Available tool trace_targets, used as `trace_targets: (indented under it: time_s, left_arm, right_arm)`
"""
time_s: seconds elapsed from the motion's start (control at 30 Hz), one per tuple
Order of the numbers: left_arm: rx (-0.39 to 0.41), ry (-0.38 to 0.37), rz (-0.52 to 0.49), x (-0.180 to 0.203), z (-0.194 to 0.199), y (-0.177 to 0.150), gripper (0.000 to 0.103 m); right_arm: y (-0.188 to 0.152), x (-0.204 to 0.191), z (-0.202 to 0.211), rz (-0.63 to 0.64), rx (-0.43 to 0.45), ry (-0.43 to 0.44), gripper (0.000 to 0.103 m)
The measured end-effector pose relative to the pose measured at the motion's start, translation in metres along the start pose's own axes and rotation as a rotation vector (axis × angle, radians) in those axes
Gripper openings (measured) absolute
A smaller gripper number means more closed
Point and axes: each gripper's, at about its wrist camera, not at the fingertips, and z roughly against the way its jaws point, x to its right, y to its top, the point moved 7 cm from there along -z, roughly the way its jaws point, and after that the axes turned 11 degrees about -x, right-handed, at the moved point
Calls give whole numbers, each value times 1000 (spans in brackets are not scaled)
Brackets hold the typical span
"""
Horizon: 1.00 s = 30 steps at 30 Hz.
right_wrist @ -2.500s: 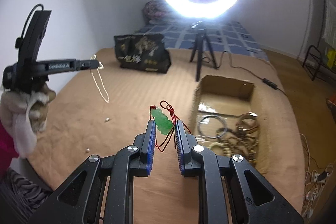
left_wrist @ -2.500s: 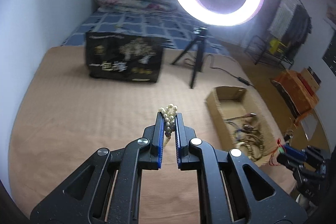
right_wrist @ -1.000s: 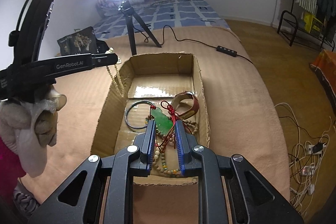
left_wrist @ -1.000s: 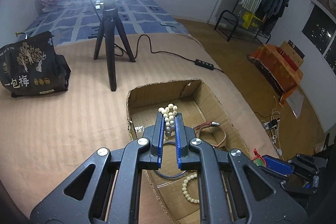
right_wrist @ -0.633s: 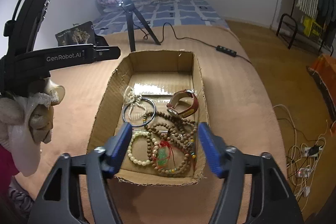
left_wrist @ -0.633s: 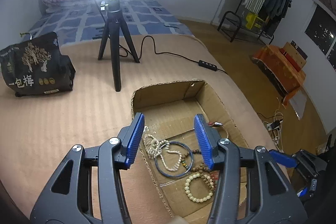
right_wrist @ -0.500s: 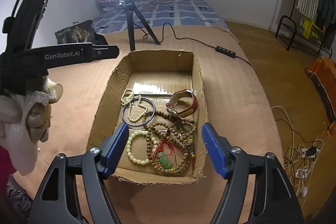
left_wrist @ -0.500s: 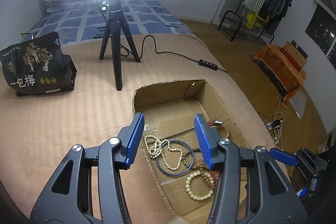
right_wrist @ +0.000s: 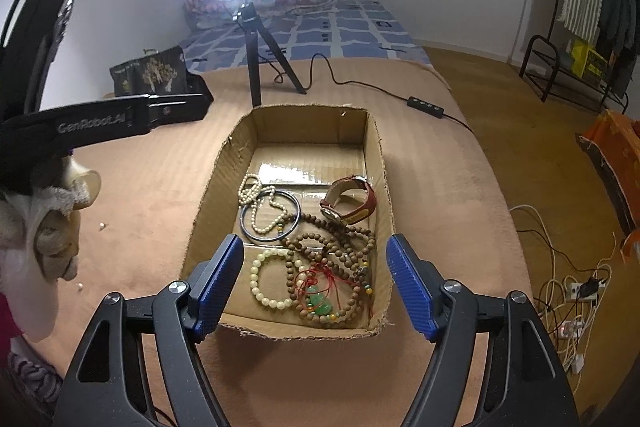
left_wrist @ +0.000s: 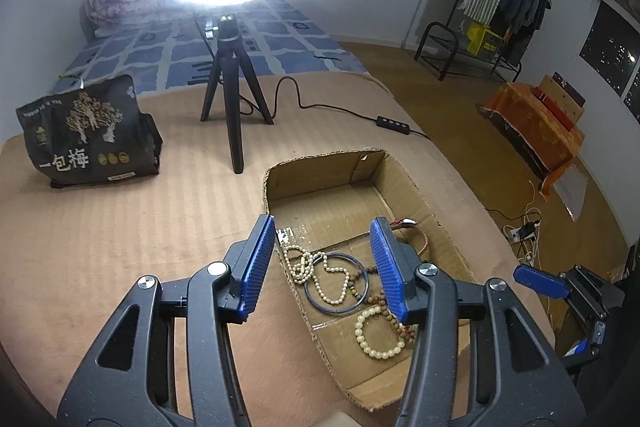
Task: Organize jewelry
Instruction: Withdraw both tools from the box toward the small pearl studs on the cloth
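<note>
Jewelry all sits in the cardboard box (right_wrist: 378, 163) on the bed; both grippers, left gripper (left_wrist: 324, 265) and right gripper (right_wrist: 314, 285), hang spread and empty. Pearl strand (right_wrist: 256, 201) looks light, floppy and slippery, so I'd pinch a bunched loop

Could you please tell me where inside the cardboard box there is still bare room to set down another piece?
The far end of the cardboard box is bare, between its back wall and the watch and pearl necklace. The near half is crowded: wooden bead strand, pale bead bracelet and green pendant overlap there.
</note>
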Motion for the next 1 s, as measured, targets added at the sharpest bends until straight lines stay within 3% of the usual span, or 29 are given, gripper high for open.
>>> trace_targets:
  time_s: [0.43, 0.7, 1.0]
  left_arm:
    - [57, 51, 14, -24, 71, -24, 51]
    - [84, 124, 36, -75, 122, -60, 51]
    - [61, 193, 105, -146, 145, -119, 51]
  right_arm:
    - [-3, -16, 36, -12, 83, 19, 74]
    - [-4, -51, 47, 17, 122, 88, 74]
    - [-5, -104, 40, 89, 116, 147, 74]
